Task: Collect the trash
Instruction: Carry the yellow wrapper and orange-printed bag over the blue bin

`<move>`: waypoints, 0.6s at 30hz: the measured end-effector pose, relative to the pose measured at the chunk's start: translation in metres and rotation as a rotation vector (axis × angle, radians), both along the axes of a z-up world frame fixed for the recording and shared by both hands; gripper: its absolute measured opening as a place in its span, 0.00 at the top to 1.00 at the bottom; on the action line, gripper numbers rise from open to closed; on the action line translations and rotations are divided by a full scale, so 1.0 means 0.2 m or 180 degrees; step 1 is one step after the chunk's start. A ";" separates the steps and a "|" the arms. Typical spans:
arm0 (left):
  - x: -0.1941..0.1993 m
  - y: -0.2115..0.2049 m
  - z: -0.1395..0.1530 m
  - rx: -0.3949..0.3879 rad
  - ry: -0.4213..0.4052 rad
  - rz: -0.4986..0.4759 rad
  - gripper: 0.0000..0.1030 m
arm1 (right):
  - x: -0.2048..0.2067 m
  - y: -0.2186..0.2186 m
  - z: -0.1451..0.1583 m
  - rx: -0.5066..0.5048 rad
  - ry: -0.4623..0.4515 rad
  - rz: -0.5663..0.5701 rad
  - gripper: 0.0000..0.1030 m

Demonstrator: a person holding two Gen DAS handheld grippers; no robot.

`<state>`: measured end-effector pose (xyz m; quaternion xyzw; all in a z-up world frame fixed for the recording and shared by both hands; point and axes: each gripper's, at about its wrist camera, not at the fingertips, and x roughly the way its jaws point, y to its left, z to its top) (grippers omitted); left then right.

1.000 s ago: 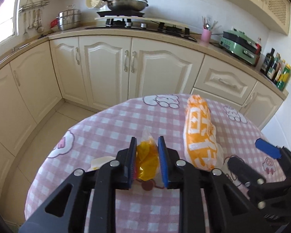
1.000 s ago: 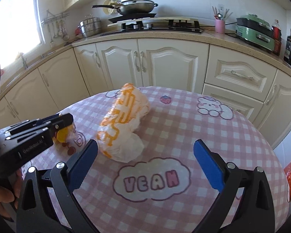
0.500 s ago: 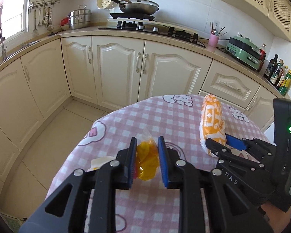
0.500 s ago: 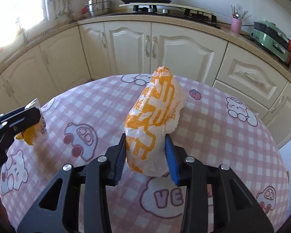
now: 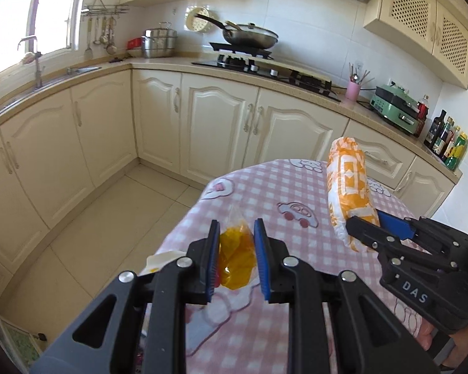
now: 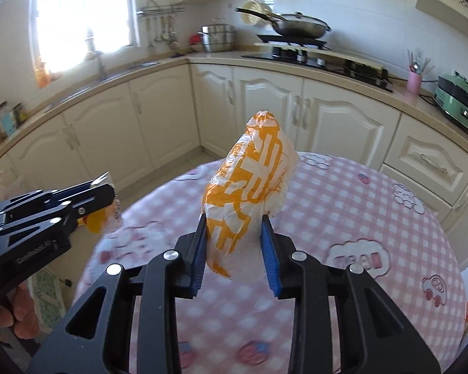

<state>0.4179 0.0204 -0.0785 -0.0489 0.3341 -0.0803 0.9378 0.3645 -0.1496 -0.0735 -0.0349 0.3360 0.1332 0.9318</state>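
Left tool: my left tool is clamped on a small clear wrapper with yellow-orange contents; both blue pads press its sides.
Small wrapper: it sits between my left tool's tips, and its clear top pokes up past them. From my right wrist view it shows at the far left, just beyond the left tool's tip.
Right tool: my right tool is closed on the lower end of an orange-and-white plastic bag, one pad on each side.
Bag: it stands up and forward from my right tool's tips, leaning a little to the right. In the left wrist view the bag rises ahead and to the right of my left tool, its near end in the right tool.
Pale scrap: something pale shows just left of my left tool's finger; I cannot tell what it is.
Table: the round table with its pink checked cloth lies under and ahead of both tools.
Beyond: cream cabinets stand past the table's far edge, with a wok on the stove above them.
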 end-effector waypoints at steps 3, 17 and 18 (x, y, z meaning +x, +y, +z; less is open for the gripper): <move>-0.13 0.11 0.04 0.0026 -0.0036 0.0115 0.80 | -0.10 0.14 0.02 0.0064 -0.0016 0.0187 0.71; -0.67 0.73 -0.07 -0.0010 -0.0005 0.0754 0.79 | -0.45 0.83 -0.09 0.0254 0.0161 0.1030 0.71; -0.70 0.77 -0.11 -0.0008 0.0028 0.0805 0.79 | -0.46 0.87 -0.12 0.0261 0.0194 0.1068 0.71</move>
